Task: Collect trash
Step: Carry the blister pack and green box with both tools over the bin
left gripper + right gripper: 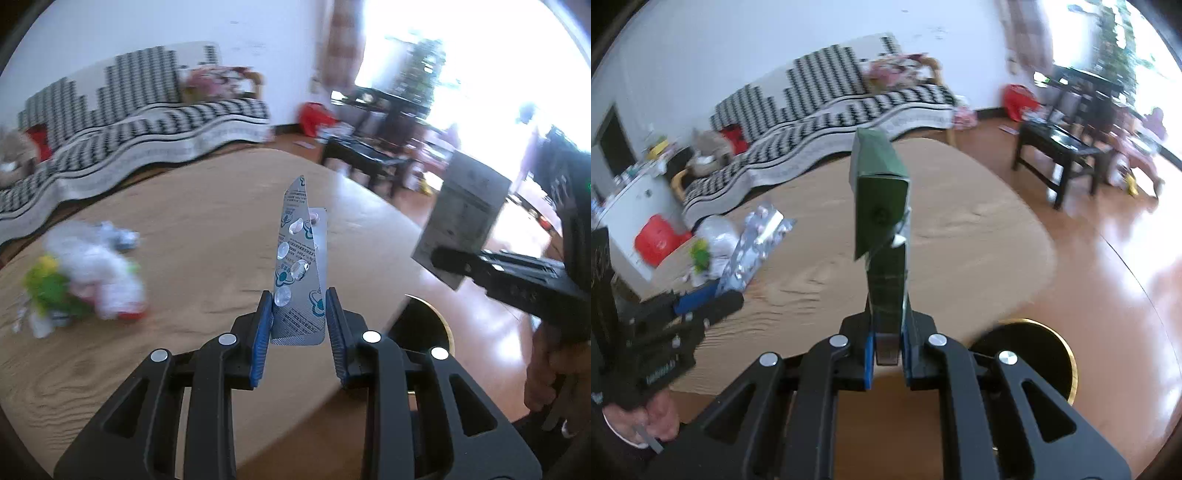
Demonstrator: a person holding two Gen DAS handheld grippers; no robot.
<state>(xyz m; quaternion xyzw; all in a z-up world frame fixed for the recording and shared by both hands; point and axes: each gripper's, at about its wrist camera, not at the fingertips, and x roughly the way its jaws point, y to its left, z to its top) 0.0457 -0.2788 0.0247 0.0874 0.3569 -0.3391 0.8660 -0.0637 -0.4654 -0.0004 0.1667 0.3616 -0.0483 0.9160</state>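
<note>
Light wood-grain table [192, 229], rounded edge, over glossy brown floor [1126, 266]. On the far-left part of the top: blurred heap of trash [88, 280], white plastic with green, yellow and red bits, probably wrappers. Just behind it, a small crumpled silvery piece [118, 236]. On the floor beside the table's near edge: black round disc with gold rim [1027, 358].

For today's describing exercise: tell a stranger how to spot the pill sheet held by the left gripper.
Find the round wooden table; above its near edge is the left gripper. Between its blue pads stands the pill sheet, silver foil with clear bubbles and teal print, unlike the green box in the right gripper.
</note>
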